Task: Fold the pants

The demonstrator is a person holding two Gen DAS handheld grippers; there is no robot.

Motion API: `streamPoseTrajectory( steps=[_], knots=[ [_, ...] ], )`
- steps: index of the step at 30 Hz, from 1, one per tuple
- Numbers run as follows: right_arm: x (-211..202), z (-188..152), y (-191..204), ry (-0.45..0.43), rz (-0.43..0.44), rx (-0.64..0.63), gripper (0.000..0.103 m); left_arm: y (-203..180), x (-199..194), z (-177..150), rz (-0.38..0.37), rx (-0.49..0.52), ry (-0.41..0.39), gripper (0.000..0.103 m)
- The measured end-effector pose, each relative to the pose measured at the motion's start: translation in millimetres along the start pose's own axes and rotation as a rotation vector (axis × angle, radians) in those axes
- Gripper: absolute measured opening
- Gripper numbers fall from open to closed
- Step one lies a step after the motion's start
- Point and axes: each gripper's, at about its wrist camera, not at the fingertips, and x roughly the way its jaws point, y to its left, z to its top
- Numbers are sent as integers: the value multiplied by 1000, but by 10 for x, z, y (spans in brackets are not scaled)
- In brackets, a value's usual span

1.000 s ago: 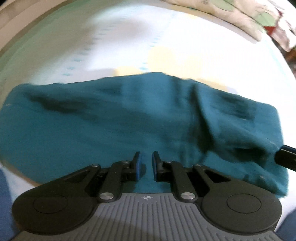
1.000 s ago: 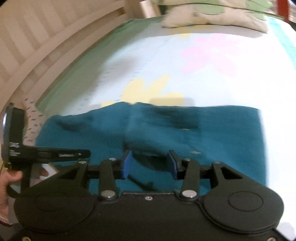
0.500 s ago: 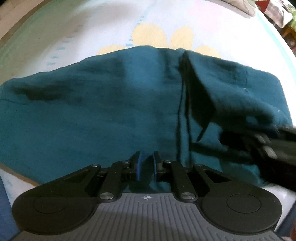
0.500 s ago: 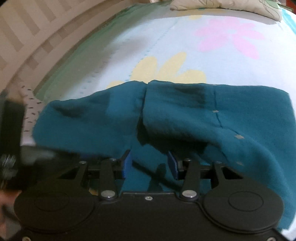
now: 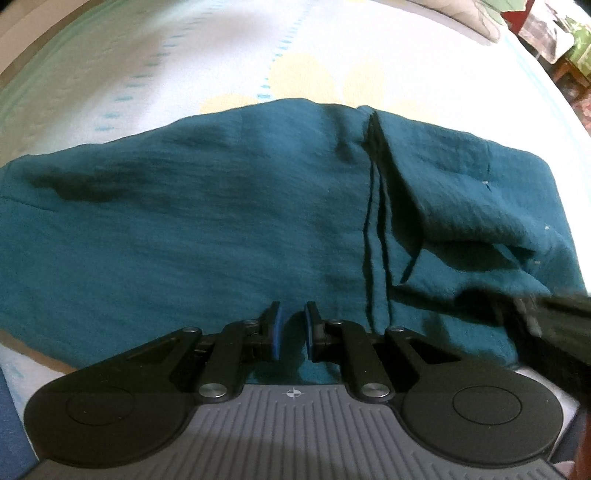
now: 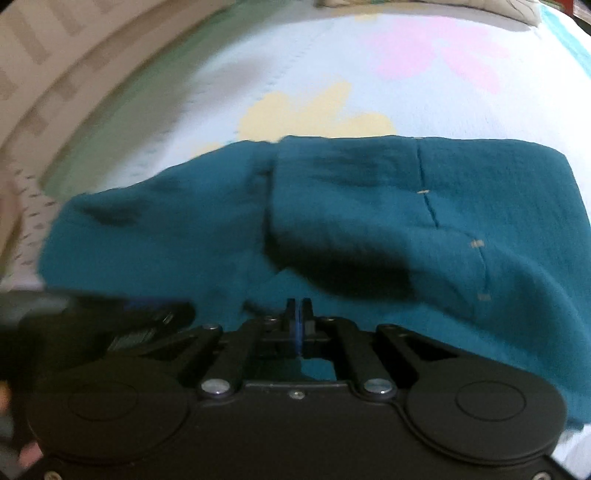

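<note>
The teal pants (image 5: 229, 229) lie spread across a flowered bed sheet, with a folded-over layer on the right side (image 5: 472, 206) and a dark drawstring (image 5: 373, 236) trailing down. My left gripper (image 5: 292, 325) hovers at the near edge of the cloth, its jaws slightly apart with fabric below them. In the right wrist view the same pants (image 6: 369, 221) fill the middle. My right gripper (image 6: 298, 321) has its jaws pressed together at the near edge of the cloth; whether fabric is pinched is not visible.
The sheet (image 5: 258, 55) has yellow and pink flower prints (image 6: 439, 48). A pillow (image 6: 424, 5) lies at the far end. A wooden slatted bed frame (image 6: 44, 62) runs along the left. The right gripper's body (image 5: 546, 332) intrudes at the left view's right edge.
My right gripper's jaws have closed from wide open to touching. Both grippers have drifted nearer the cloth's near edge. The left jaws stay narrowly apart.
</note>
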Motion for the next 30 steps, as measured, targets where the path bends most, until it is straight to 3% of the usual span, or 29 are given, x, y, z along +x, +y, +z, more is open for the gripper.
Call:
streamPoseTrajectory(
  steps=[3, 6, 8, 11, 14, 16, 18, 24, 28, 30],
  knots=[
    [-159, -131, 32, -40, 59, -42, 5, -6, -66, 42, -9, 2, -25, 13],
    [-256, -160, 8, -80, 70, -58, 15, -62, -190, 110, -64, 21, -79, 13],
    [-286, -140, -87, -85, 79, -26, 15, -110, -247, 160, -146, 52, -118, 13],
    [-300, -141, -227, -98, 87, 12, 15, -188, -209, 236, -285, 66, -96, 14],
    [-355, -165, -317, -117, 82, 9, 16, -211, -57, 292, -423, 25, -59, 14],
    [-386, -177, -386, -125, 84, 11, 16, -221, 28, 294, -460, -20, -47, 14],
    [-444, -211, -453, -127, 88, 17, 16, -276, 46, 299, -434, -16, -65, 14],
    [-495, -245, -578, -128, 115, 45, 16, -485, -26, 301, -270, 130, -133, 24],
    [-494, -238, -632, -131, 135, 61, 16, -504, -65, 294, -253, 151, -136, 55],
    [-487, -231, -652, -134, 142, 65, 16, -539, -48, 288, -220, 159, -147, 59]
  ],
)
